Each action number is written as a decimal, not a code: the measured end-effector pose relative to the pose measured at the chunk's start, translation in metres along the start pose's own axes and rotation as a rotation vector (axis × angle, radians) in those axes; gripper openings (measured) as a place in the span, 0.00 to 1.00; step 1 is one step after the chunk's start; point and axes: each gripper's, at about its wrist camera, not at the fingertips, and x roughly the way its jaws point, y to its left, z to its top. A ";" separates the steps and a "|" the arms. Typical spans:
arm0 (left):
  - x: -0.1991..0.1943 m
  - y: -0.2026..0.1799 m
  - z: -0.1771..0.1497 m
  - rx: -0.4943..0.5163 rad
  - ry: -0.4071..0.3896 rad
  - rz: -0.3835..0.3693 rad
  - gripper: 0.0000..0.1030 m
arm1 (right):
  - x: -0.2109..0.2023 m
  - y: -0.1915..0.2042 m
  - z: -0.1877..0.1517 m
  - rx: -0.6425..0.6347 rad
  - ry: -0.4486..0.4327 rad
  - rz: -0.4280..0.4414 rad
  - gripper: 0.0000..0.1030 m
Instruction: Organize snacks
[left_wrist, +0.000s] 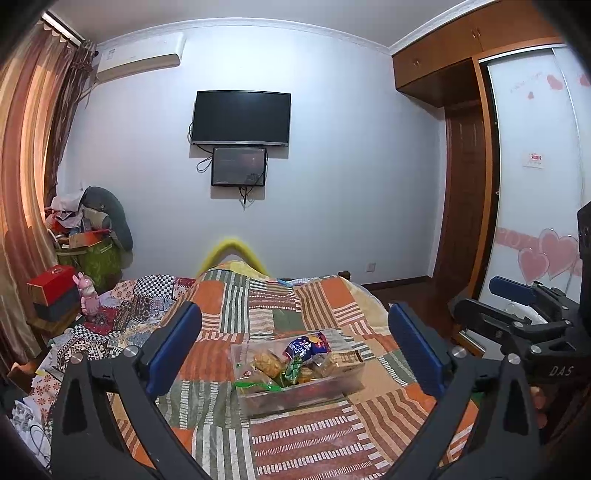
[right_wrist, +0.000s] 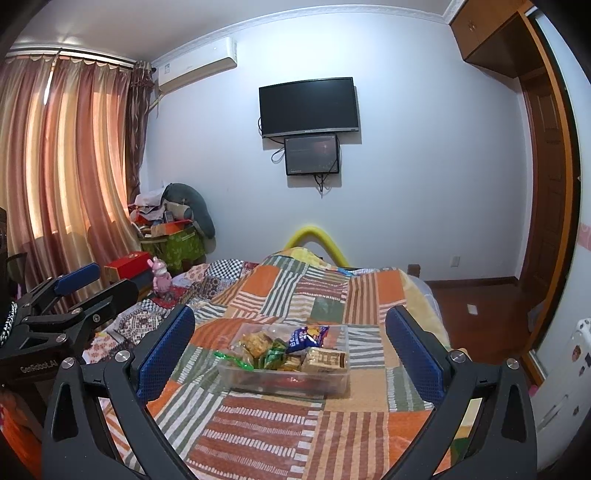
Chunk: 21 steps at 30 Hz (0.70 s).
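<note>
A clear plastic box (left_wrist: 295, 397) sits on the bed's patchwork quilt (left_wrist: 295, 443), straight ahead of both grippers. Inside it lie a blue snack bag (left_wrist: 306, 345), tan cracker packs (left_wrist: 345, 360) and green packets (left_wrist: 291, 371). My left gripper (left_wrist: 294, 308) is open wide, short of the box, with nothing between its blue pads. My right gripper (right_wrist: 290, 311) is also open and empty, framing the same box (right_wrist: 284, 382) and blue bag (right_wrist: 306, 338). Each gripper shows in the other's view: the right one (left_wrist: 474, 295) at the right edge, the left one (right_wrist: 116, 277) at the left.
A red box (right_wrist: 127, 264) and a pink toy (right_wrist: 160, 278) stand left of the bed, before a cluttered pile (right_wrist: 173, 225) and curtains (right_wrist: 66, 166). A wardrobe (left_wrist: 532, 184) and door stand on the right. A television (left_wrist: 240, 118) hangs on the far wall.
</note>
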 end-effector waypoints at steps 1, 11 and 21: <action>0.000 0.001 0.000 -0.002 0.000 0.001 1.00 | 0.000 0.000 0.000 0.000 0.002 -0.001 1.00; 0.004 0.004 -0.001 -0.018 0.005 0.005 1.00 | 0.001 0.001 -0.001 -0.012 0.010 -0.011 1.00; 0.007 0.003 0.001 -0.012 0.015 -0.001 1.00 | 0.001 -0.001 0.000 -0.001 0.018 -0.014 1.00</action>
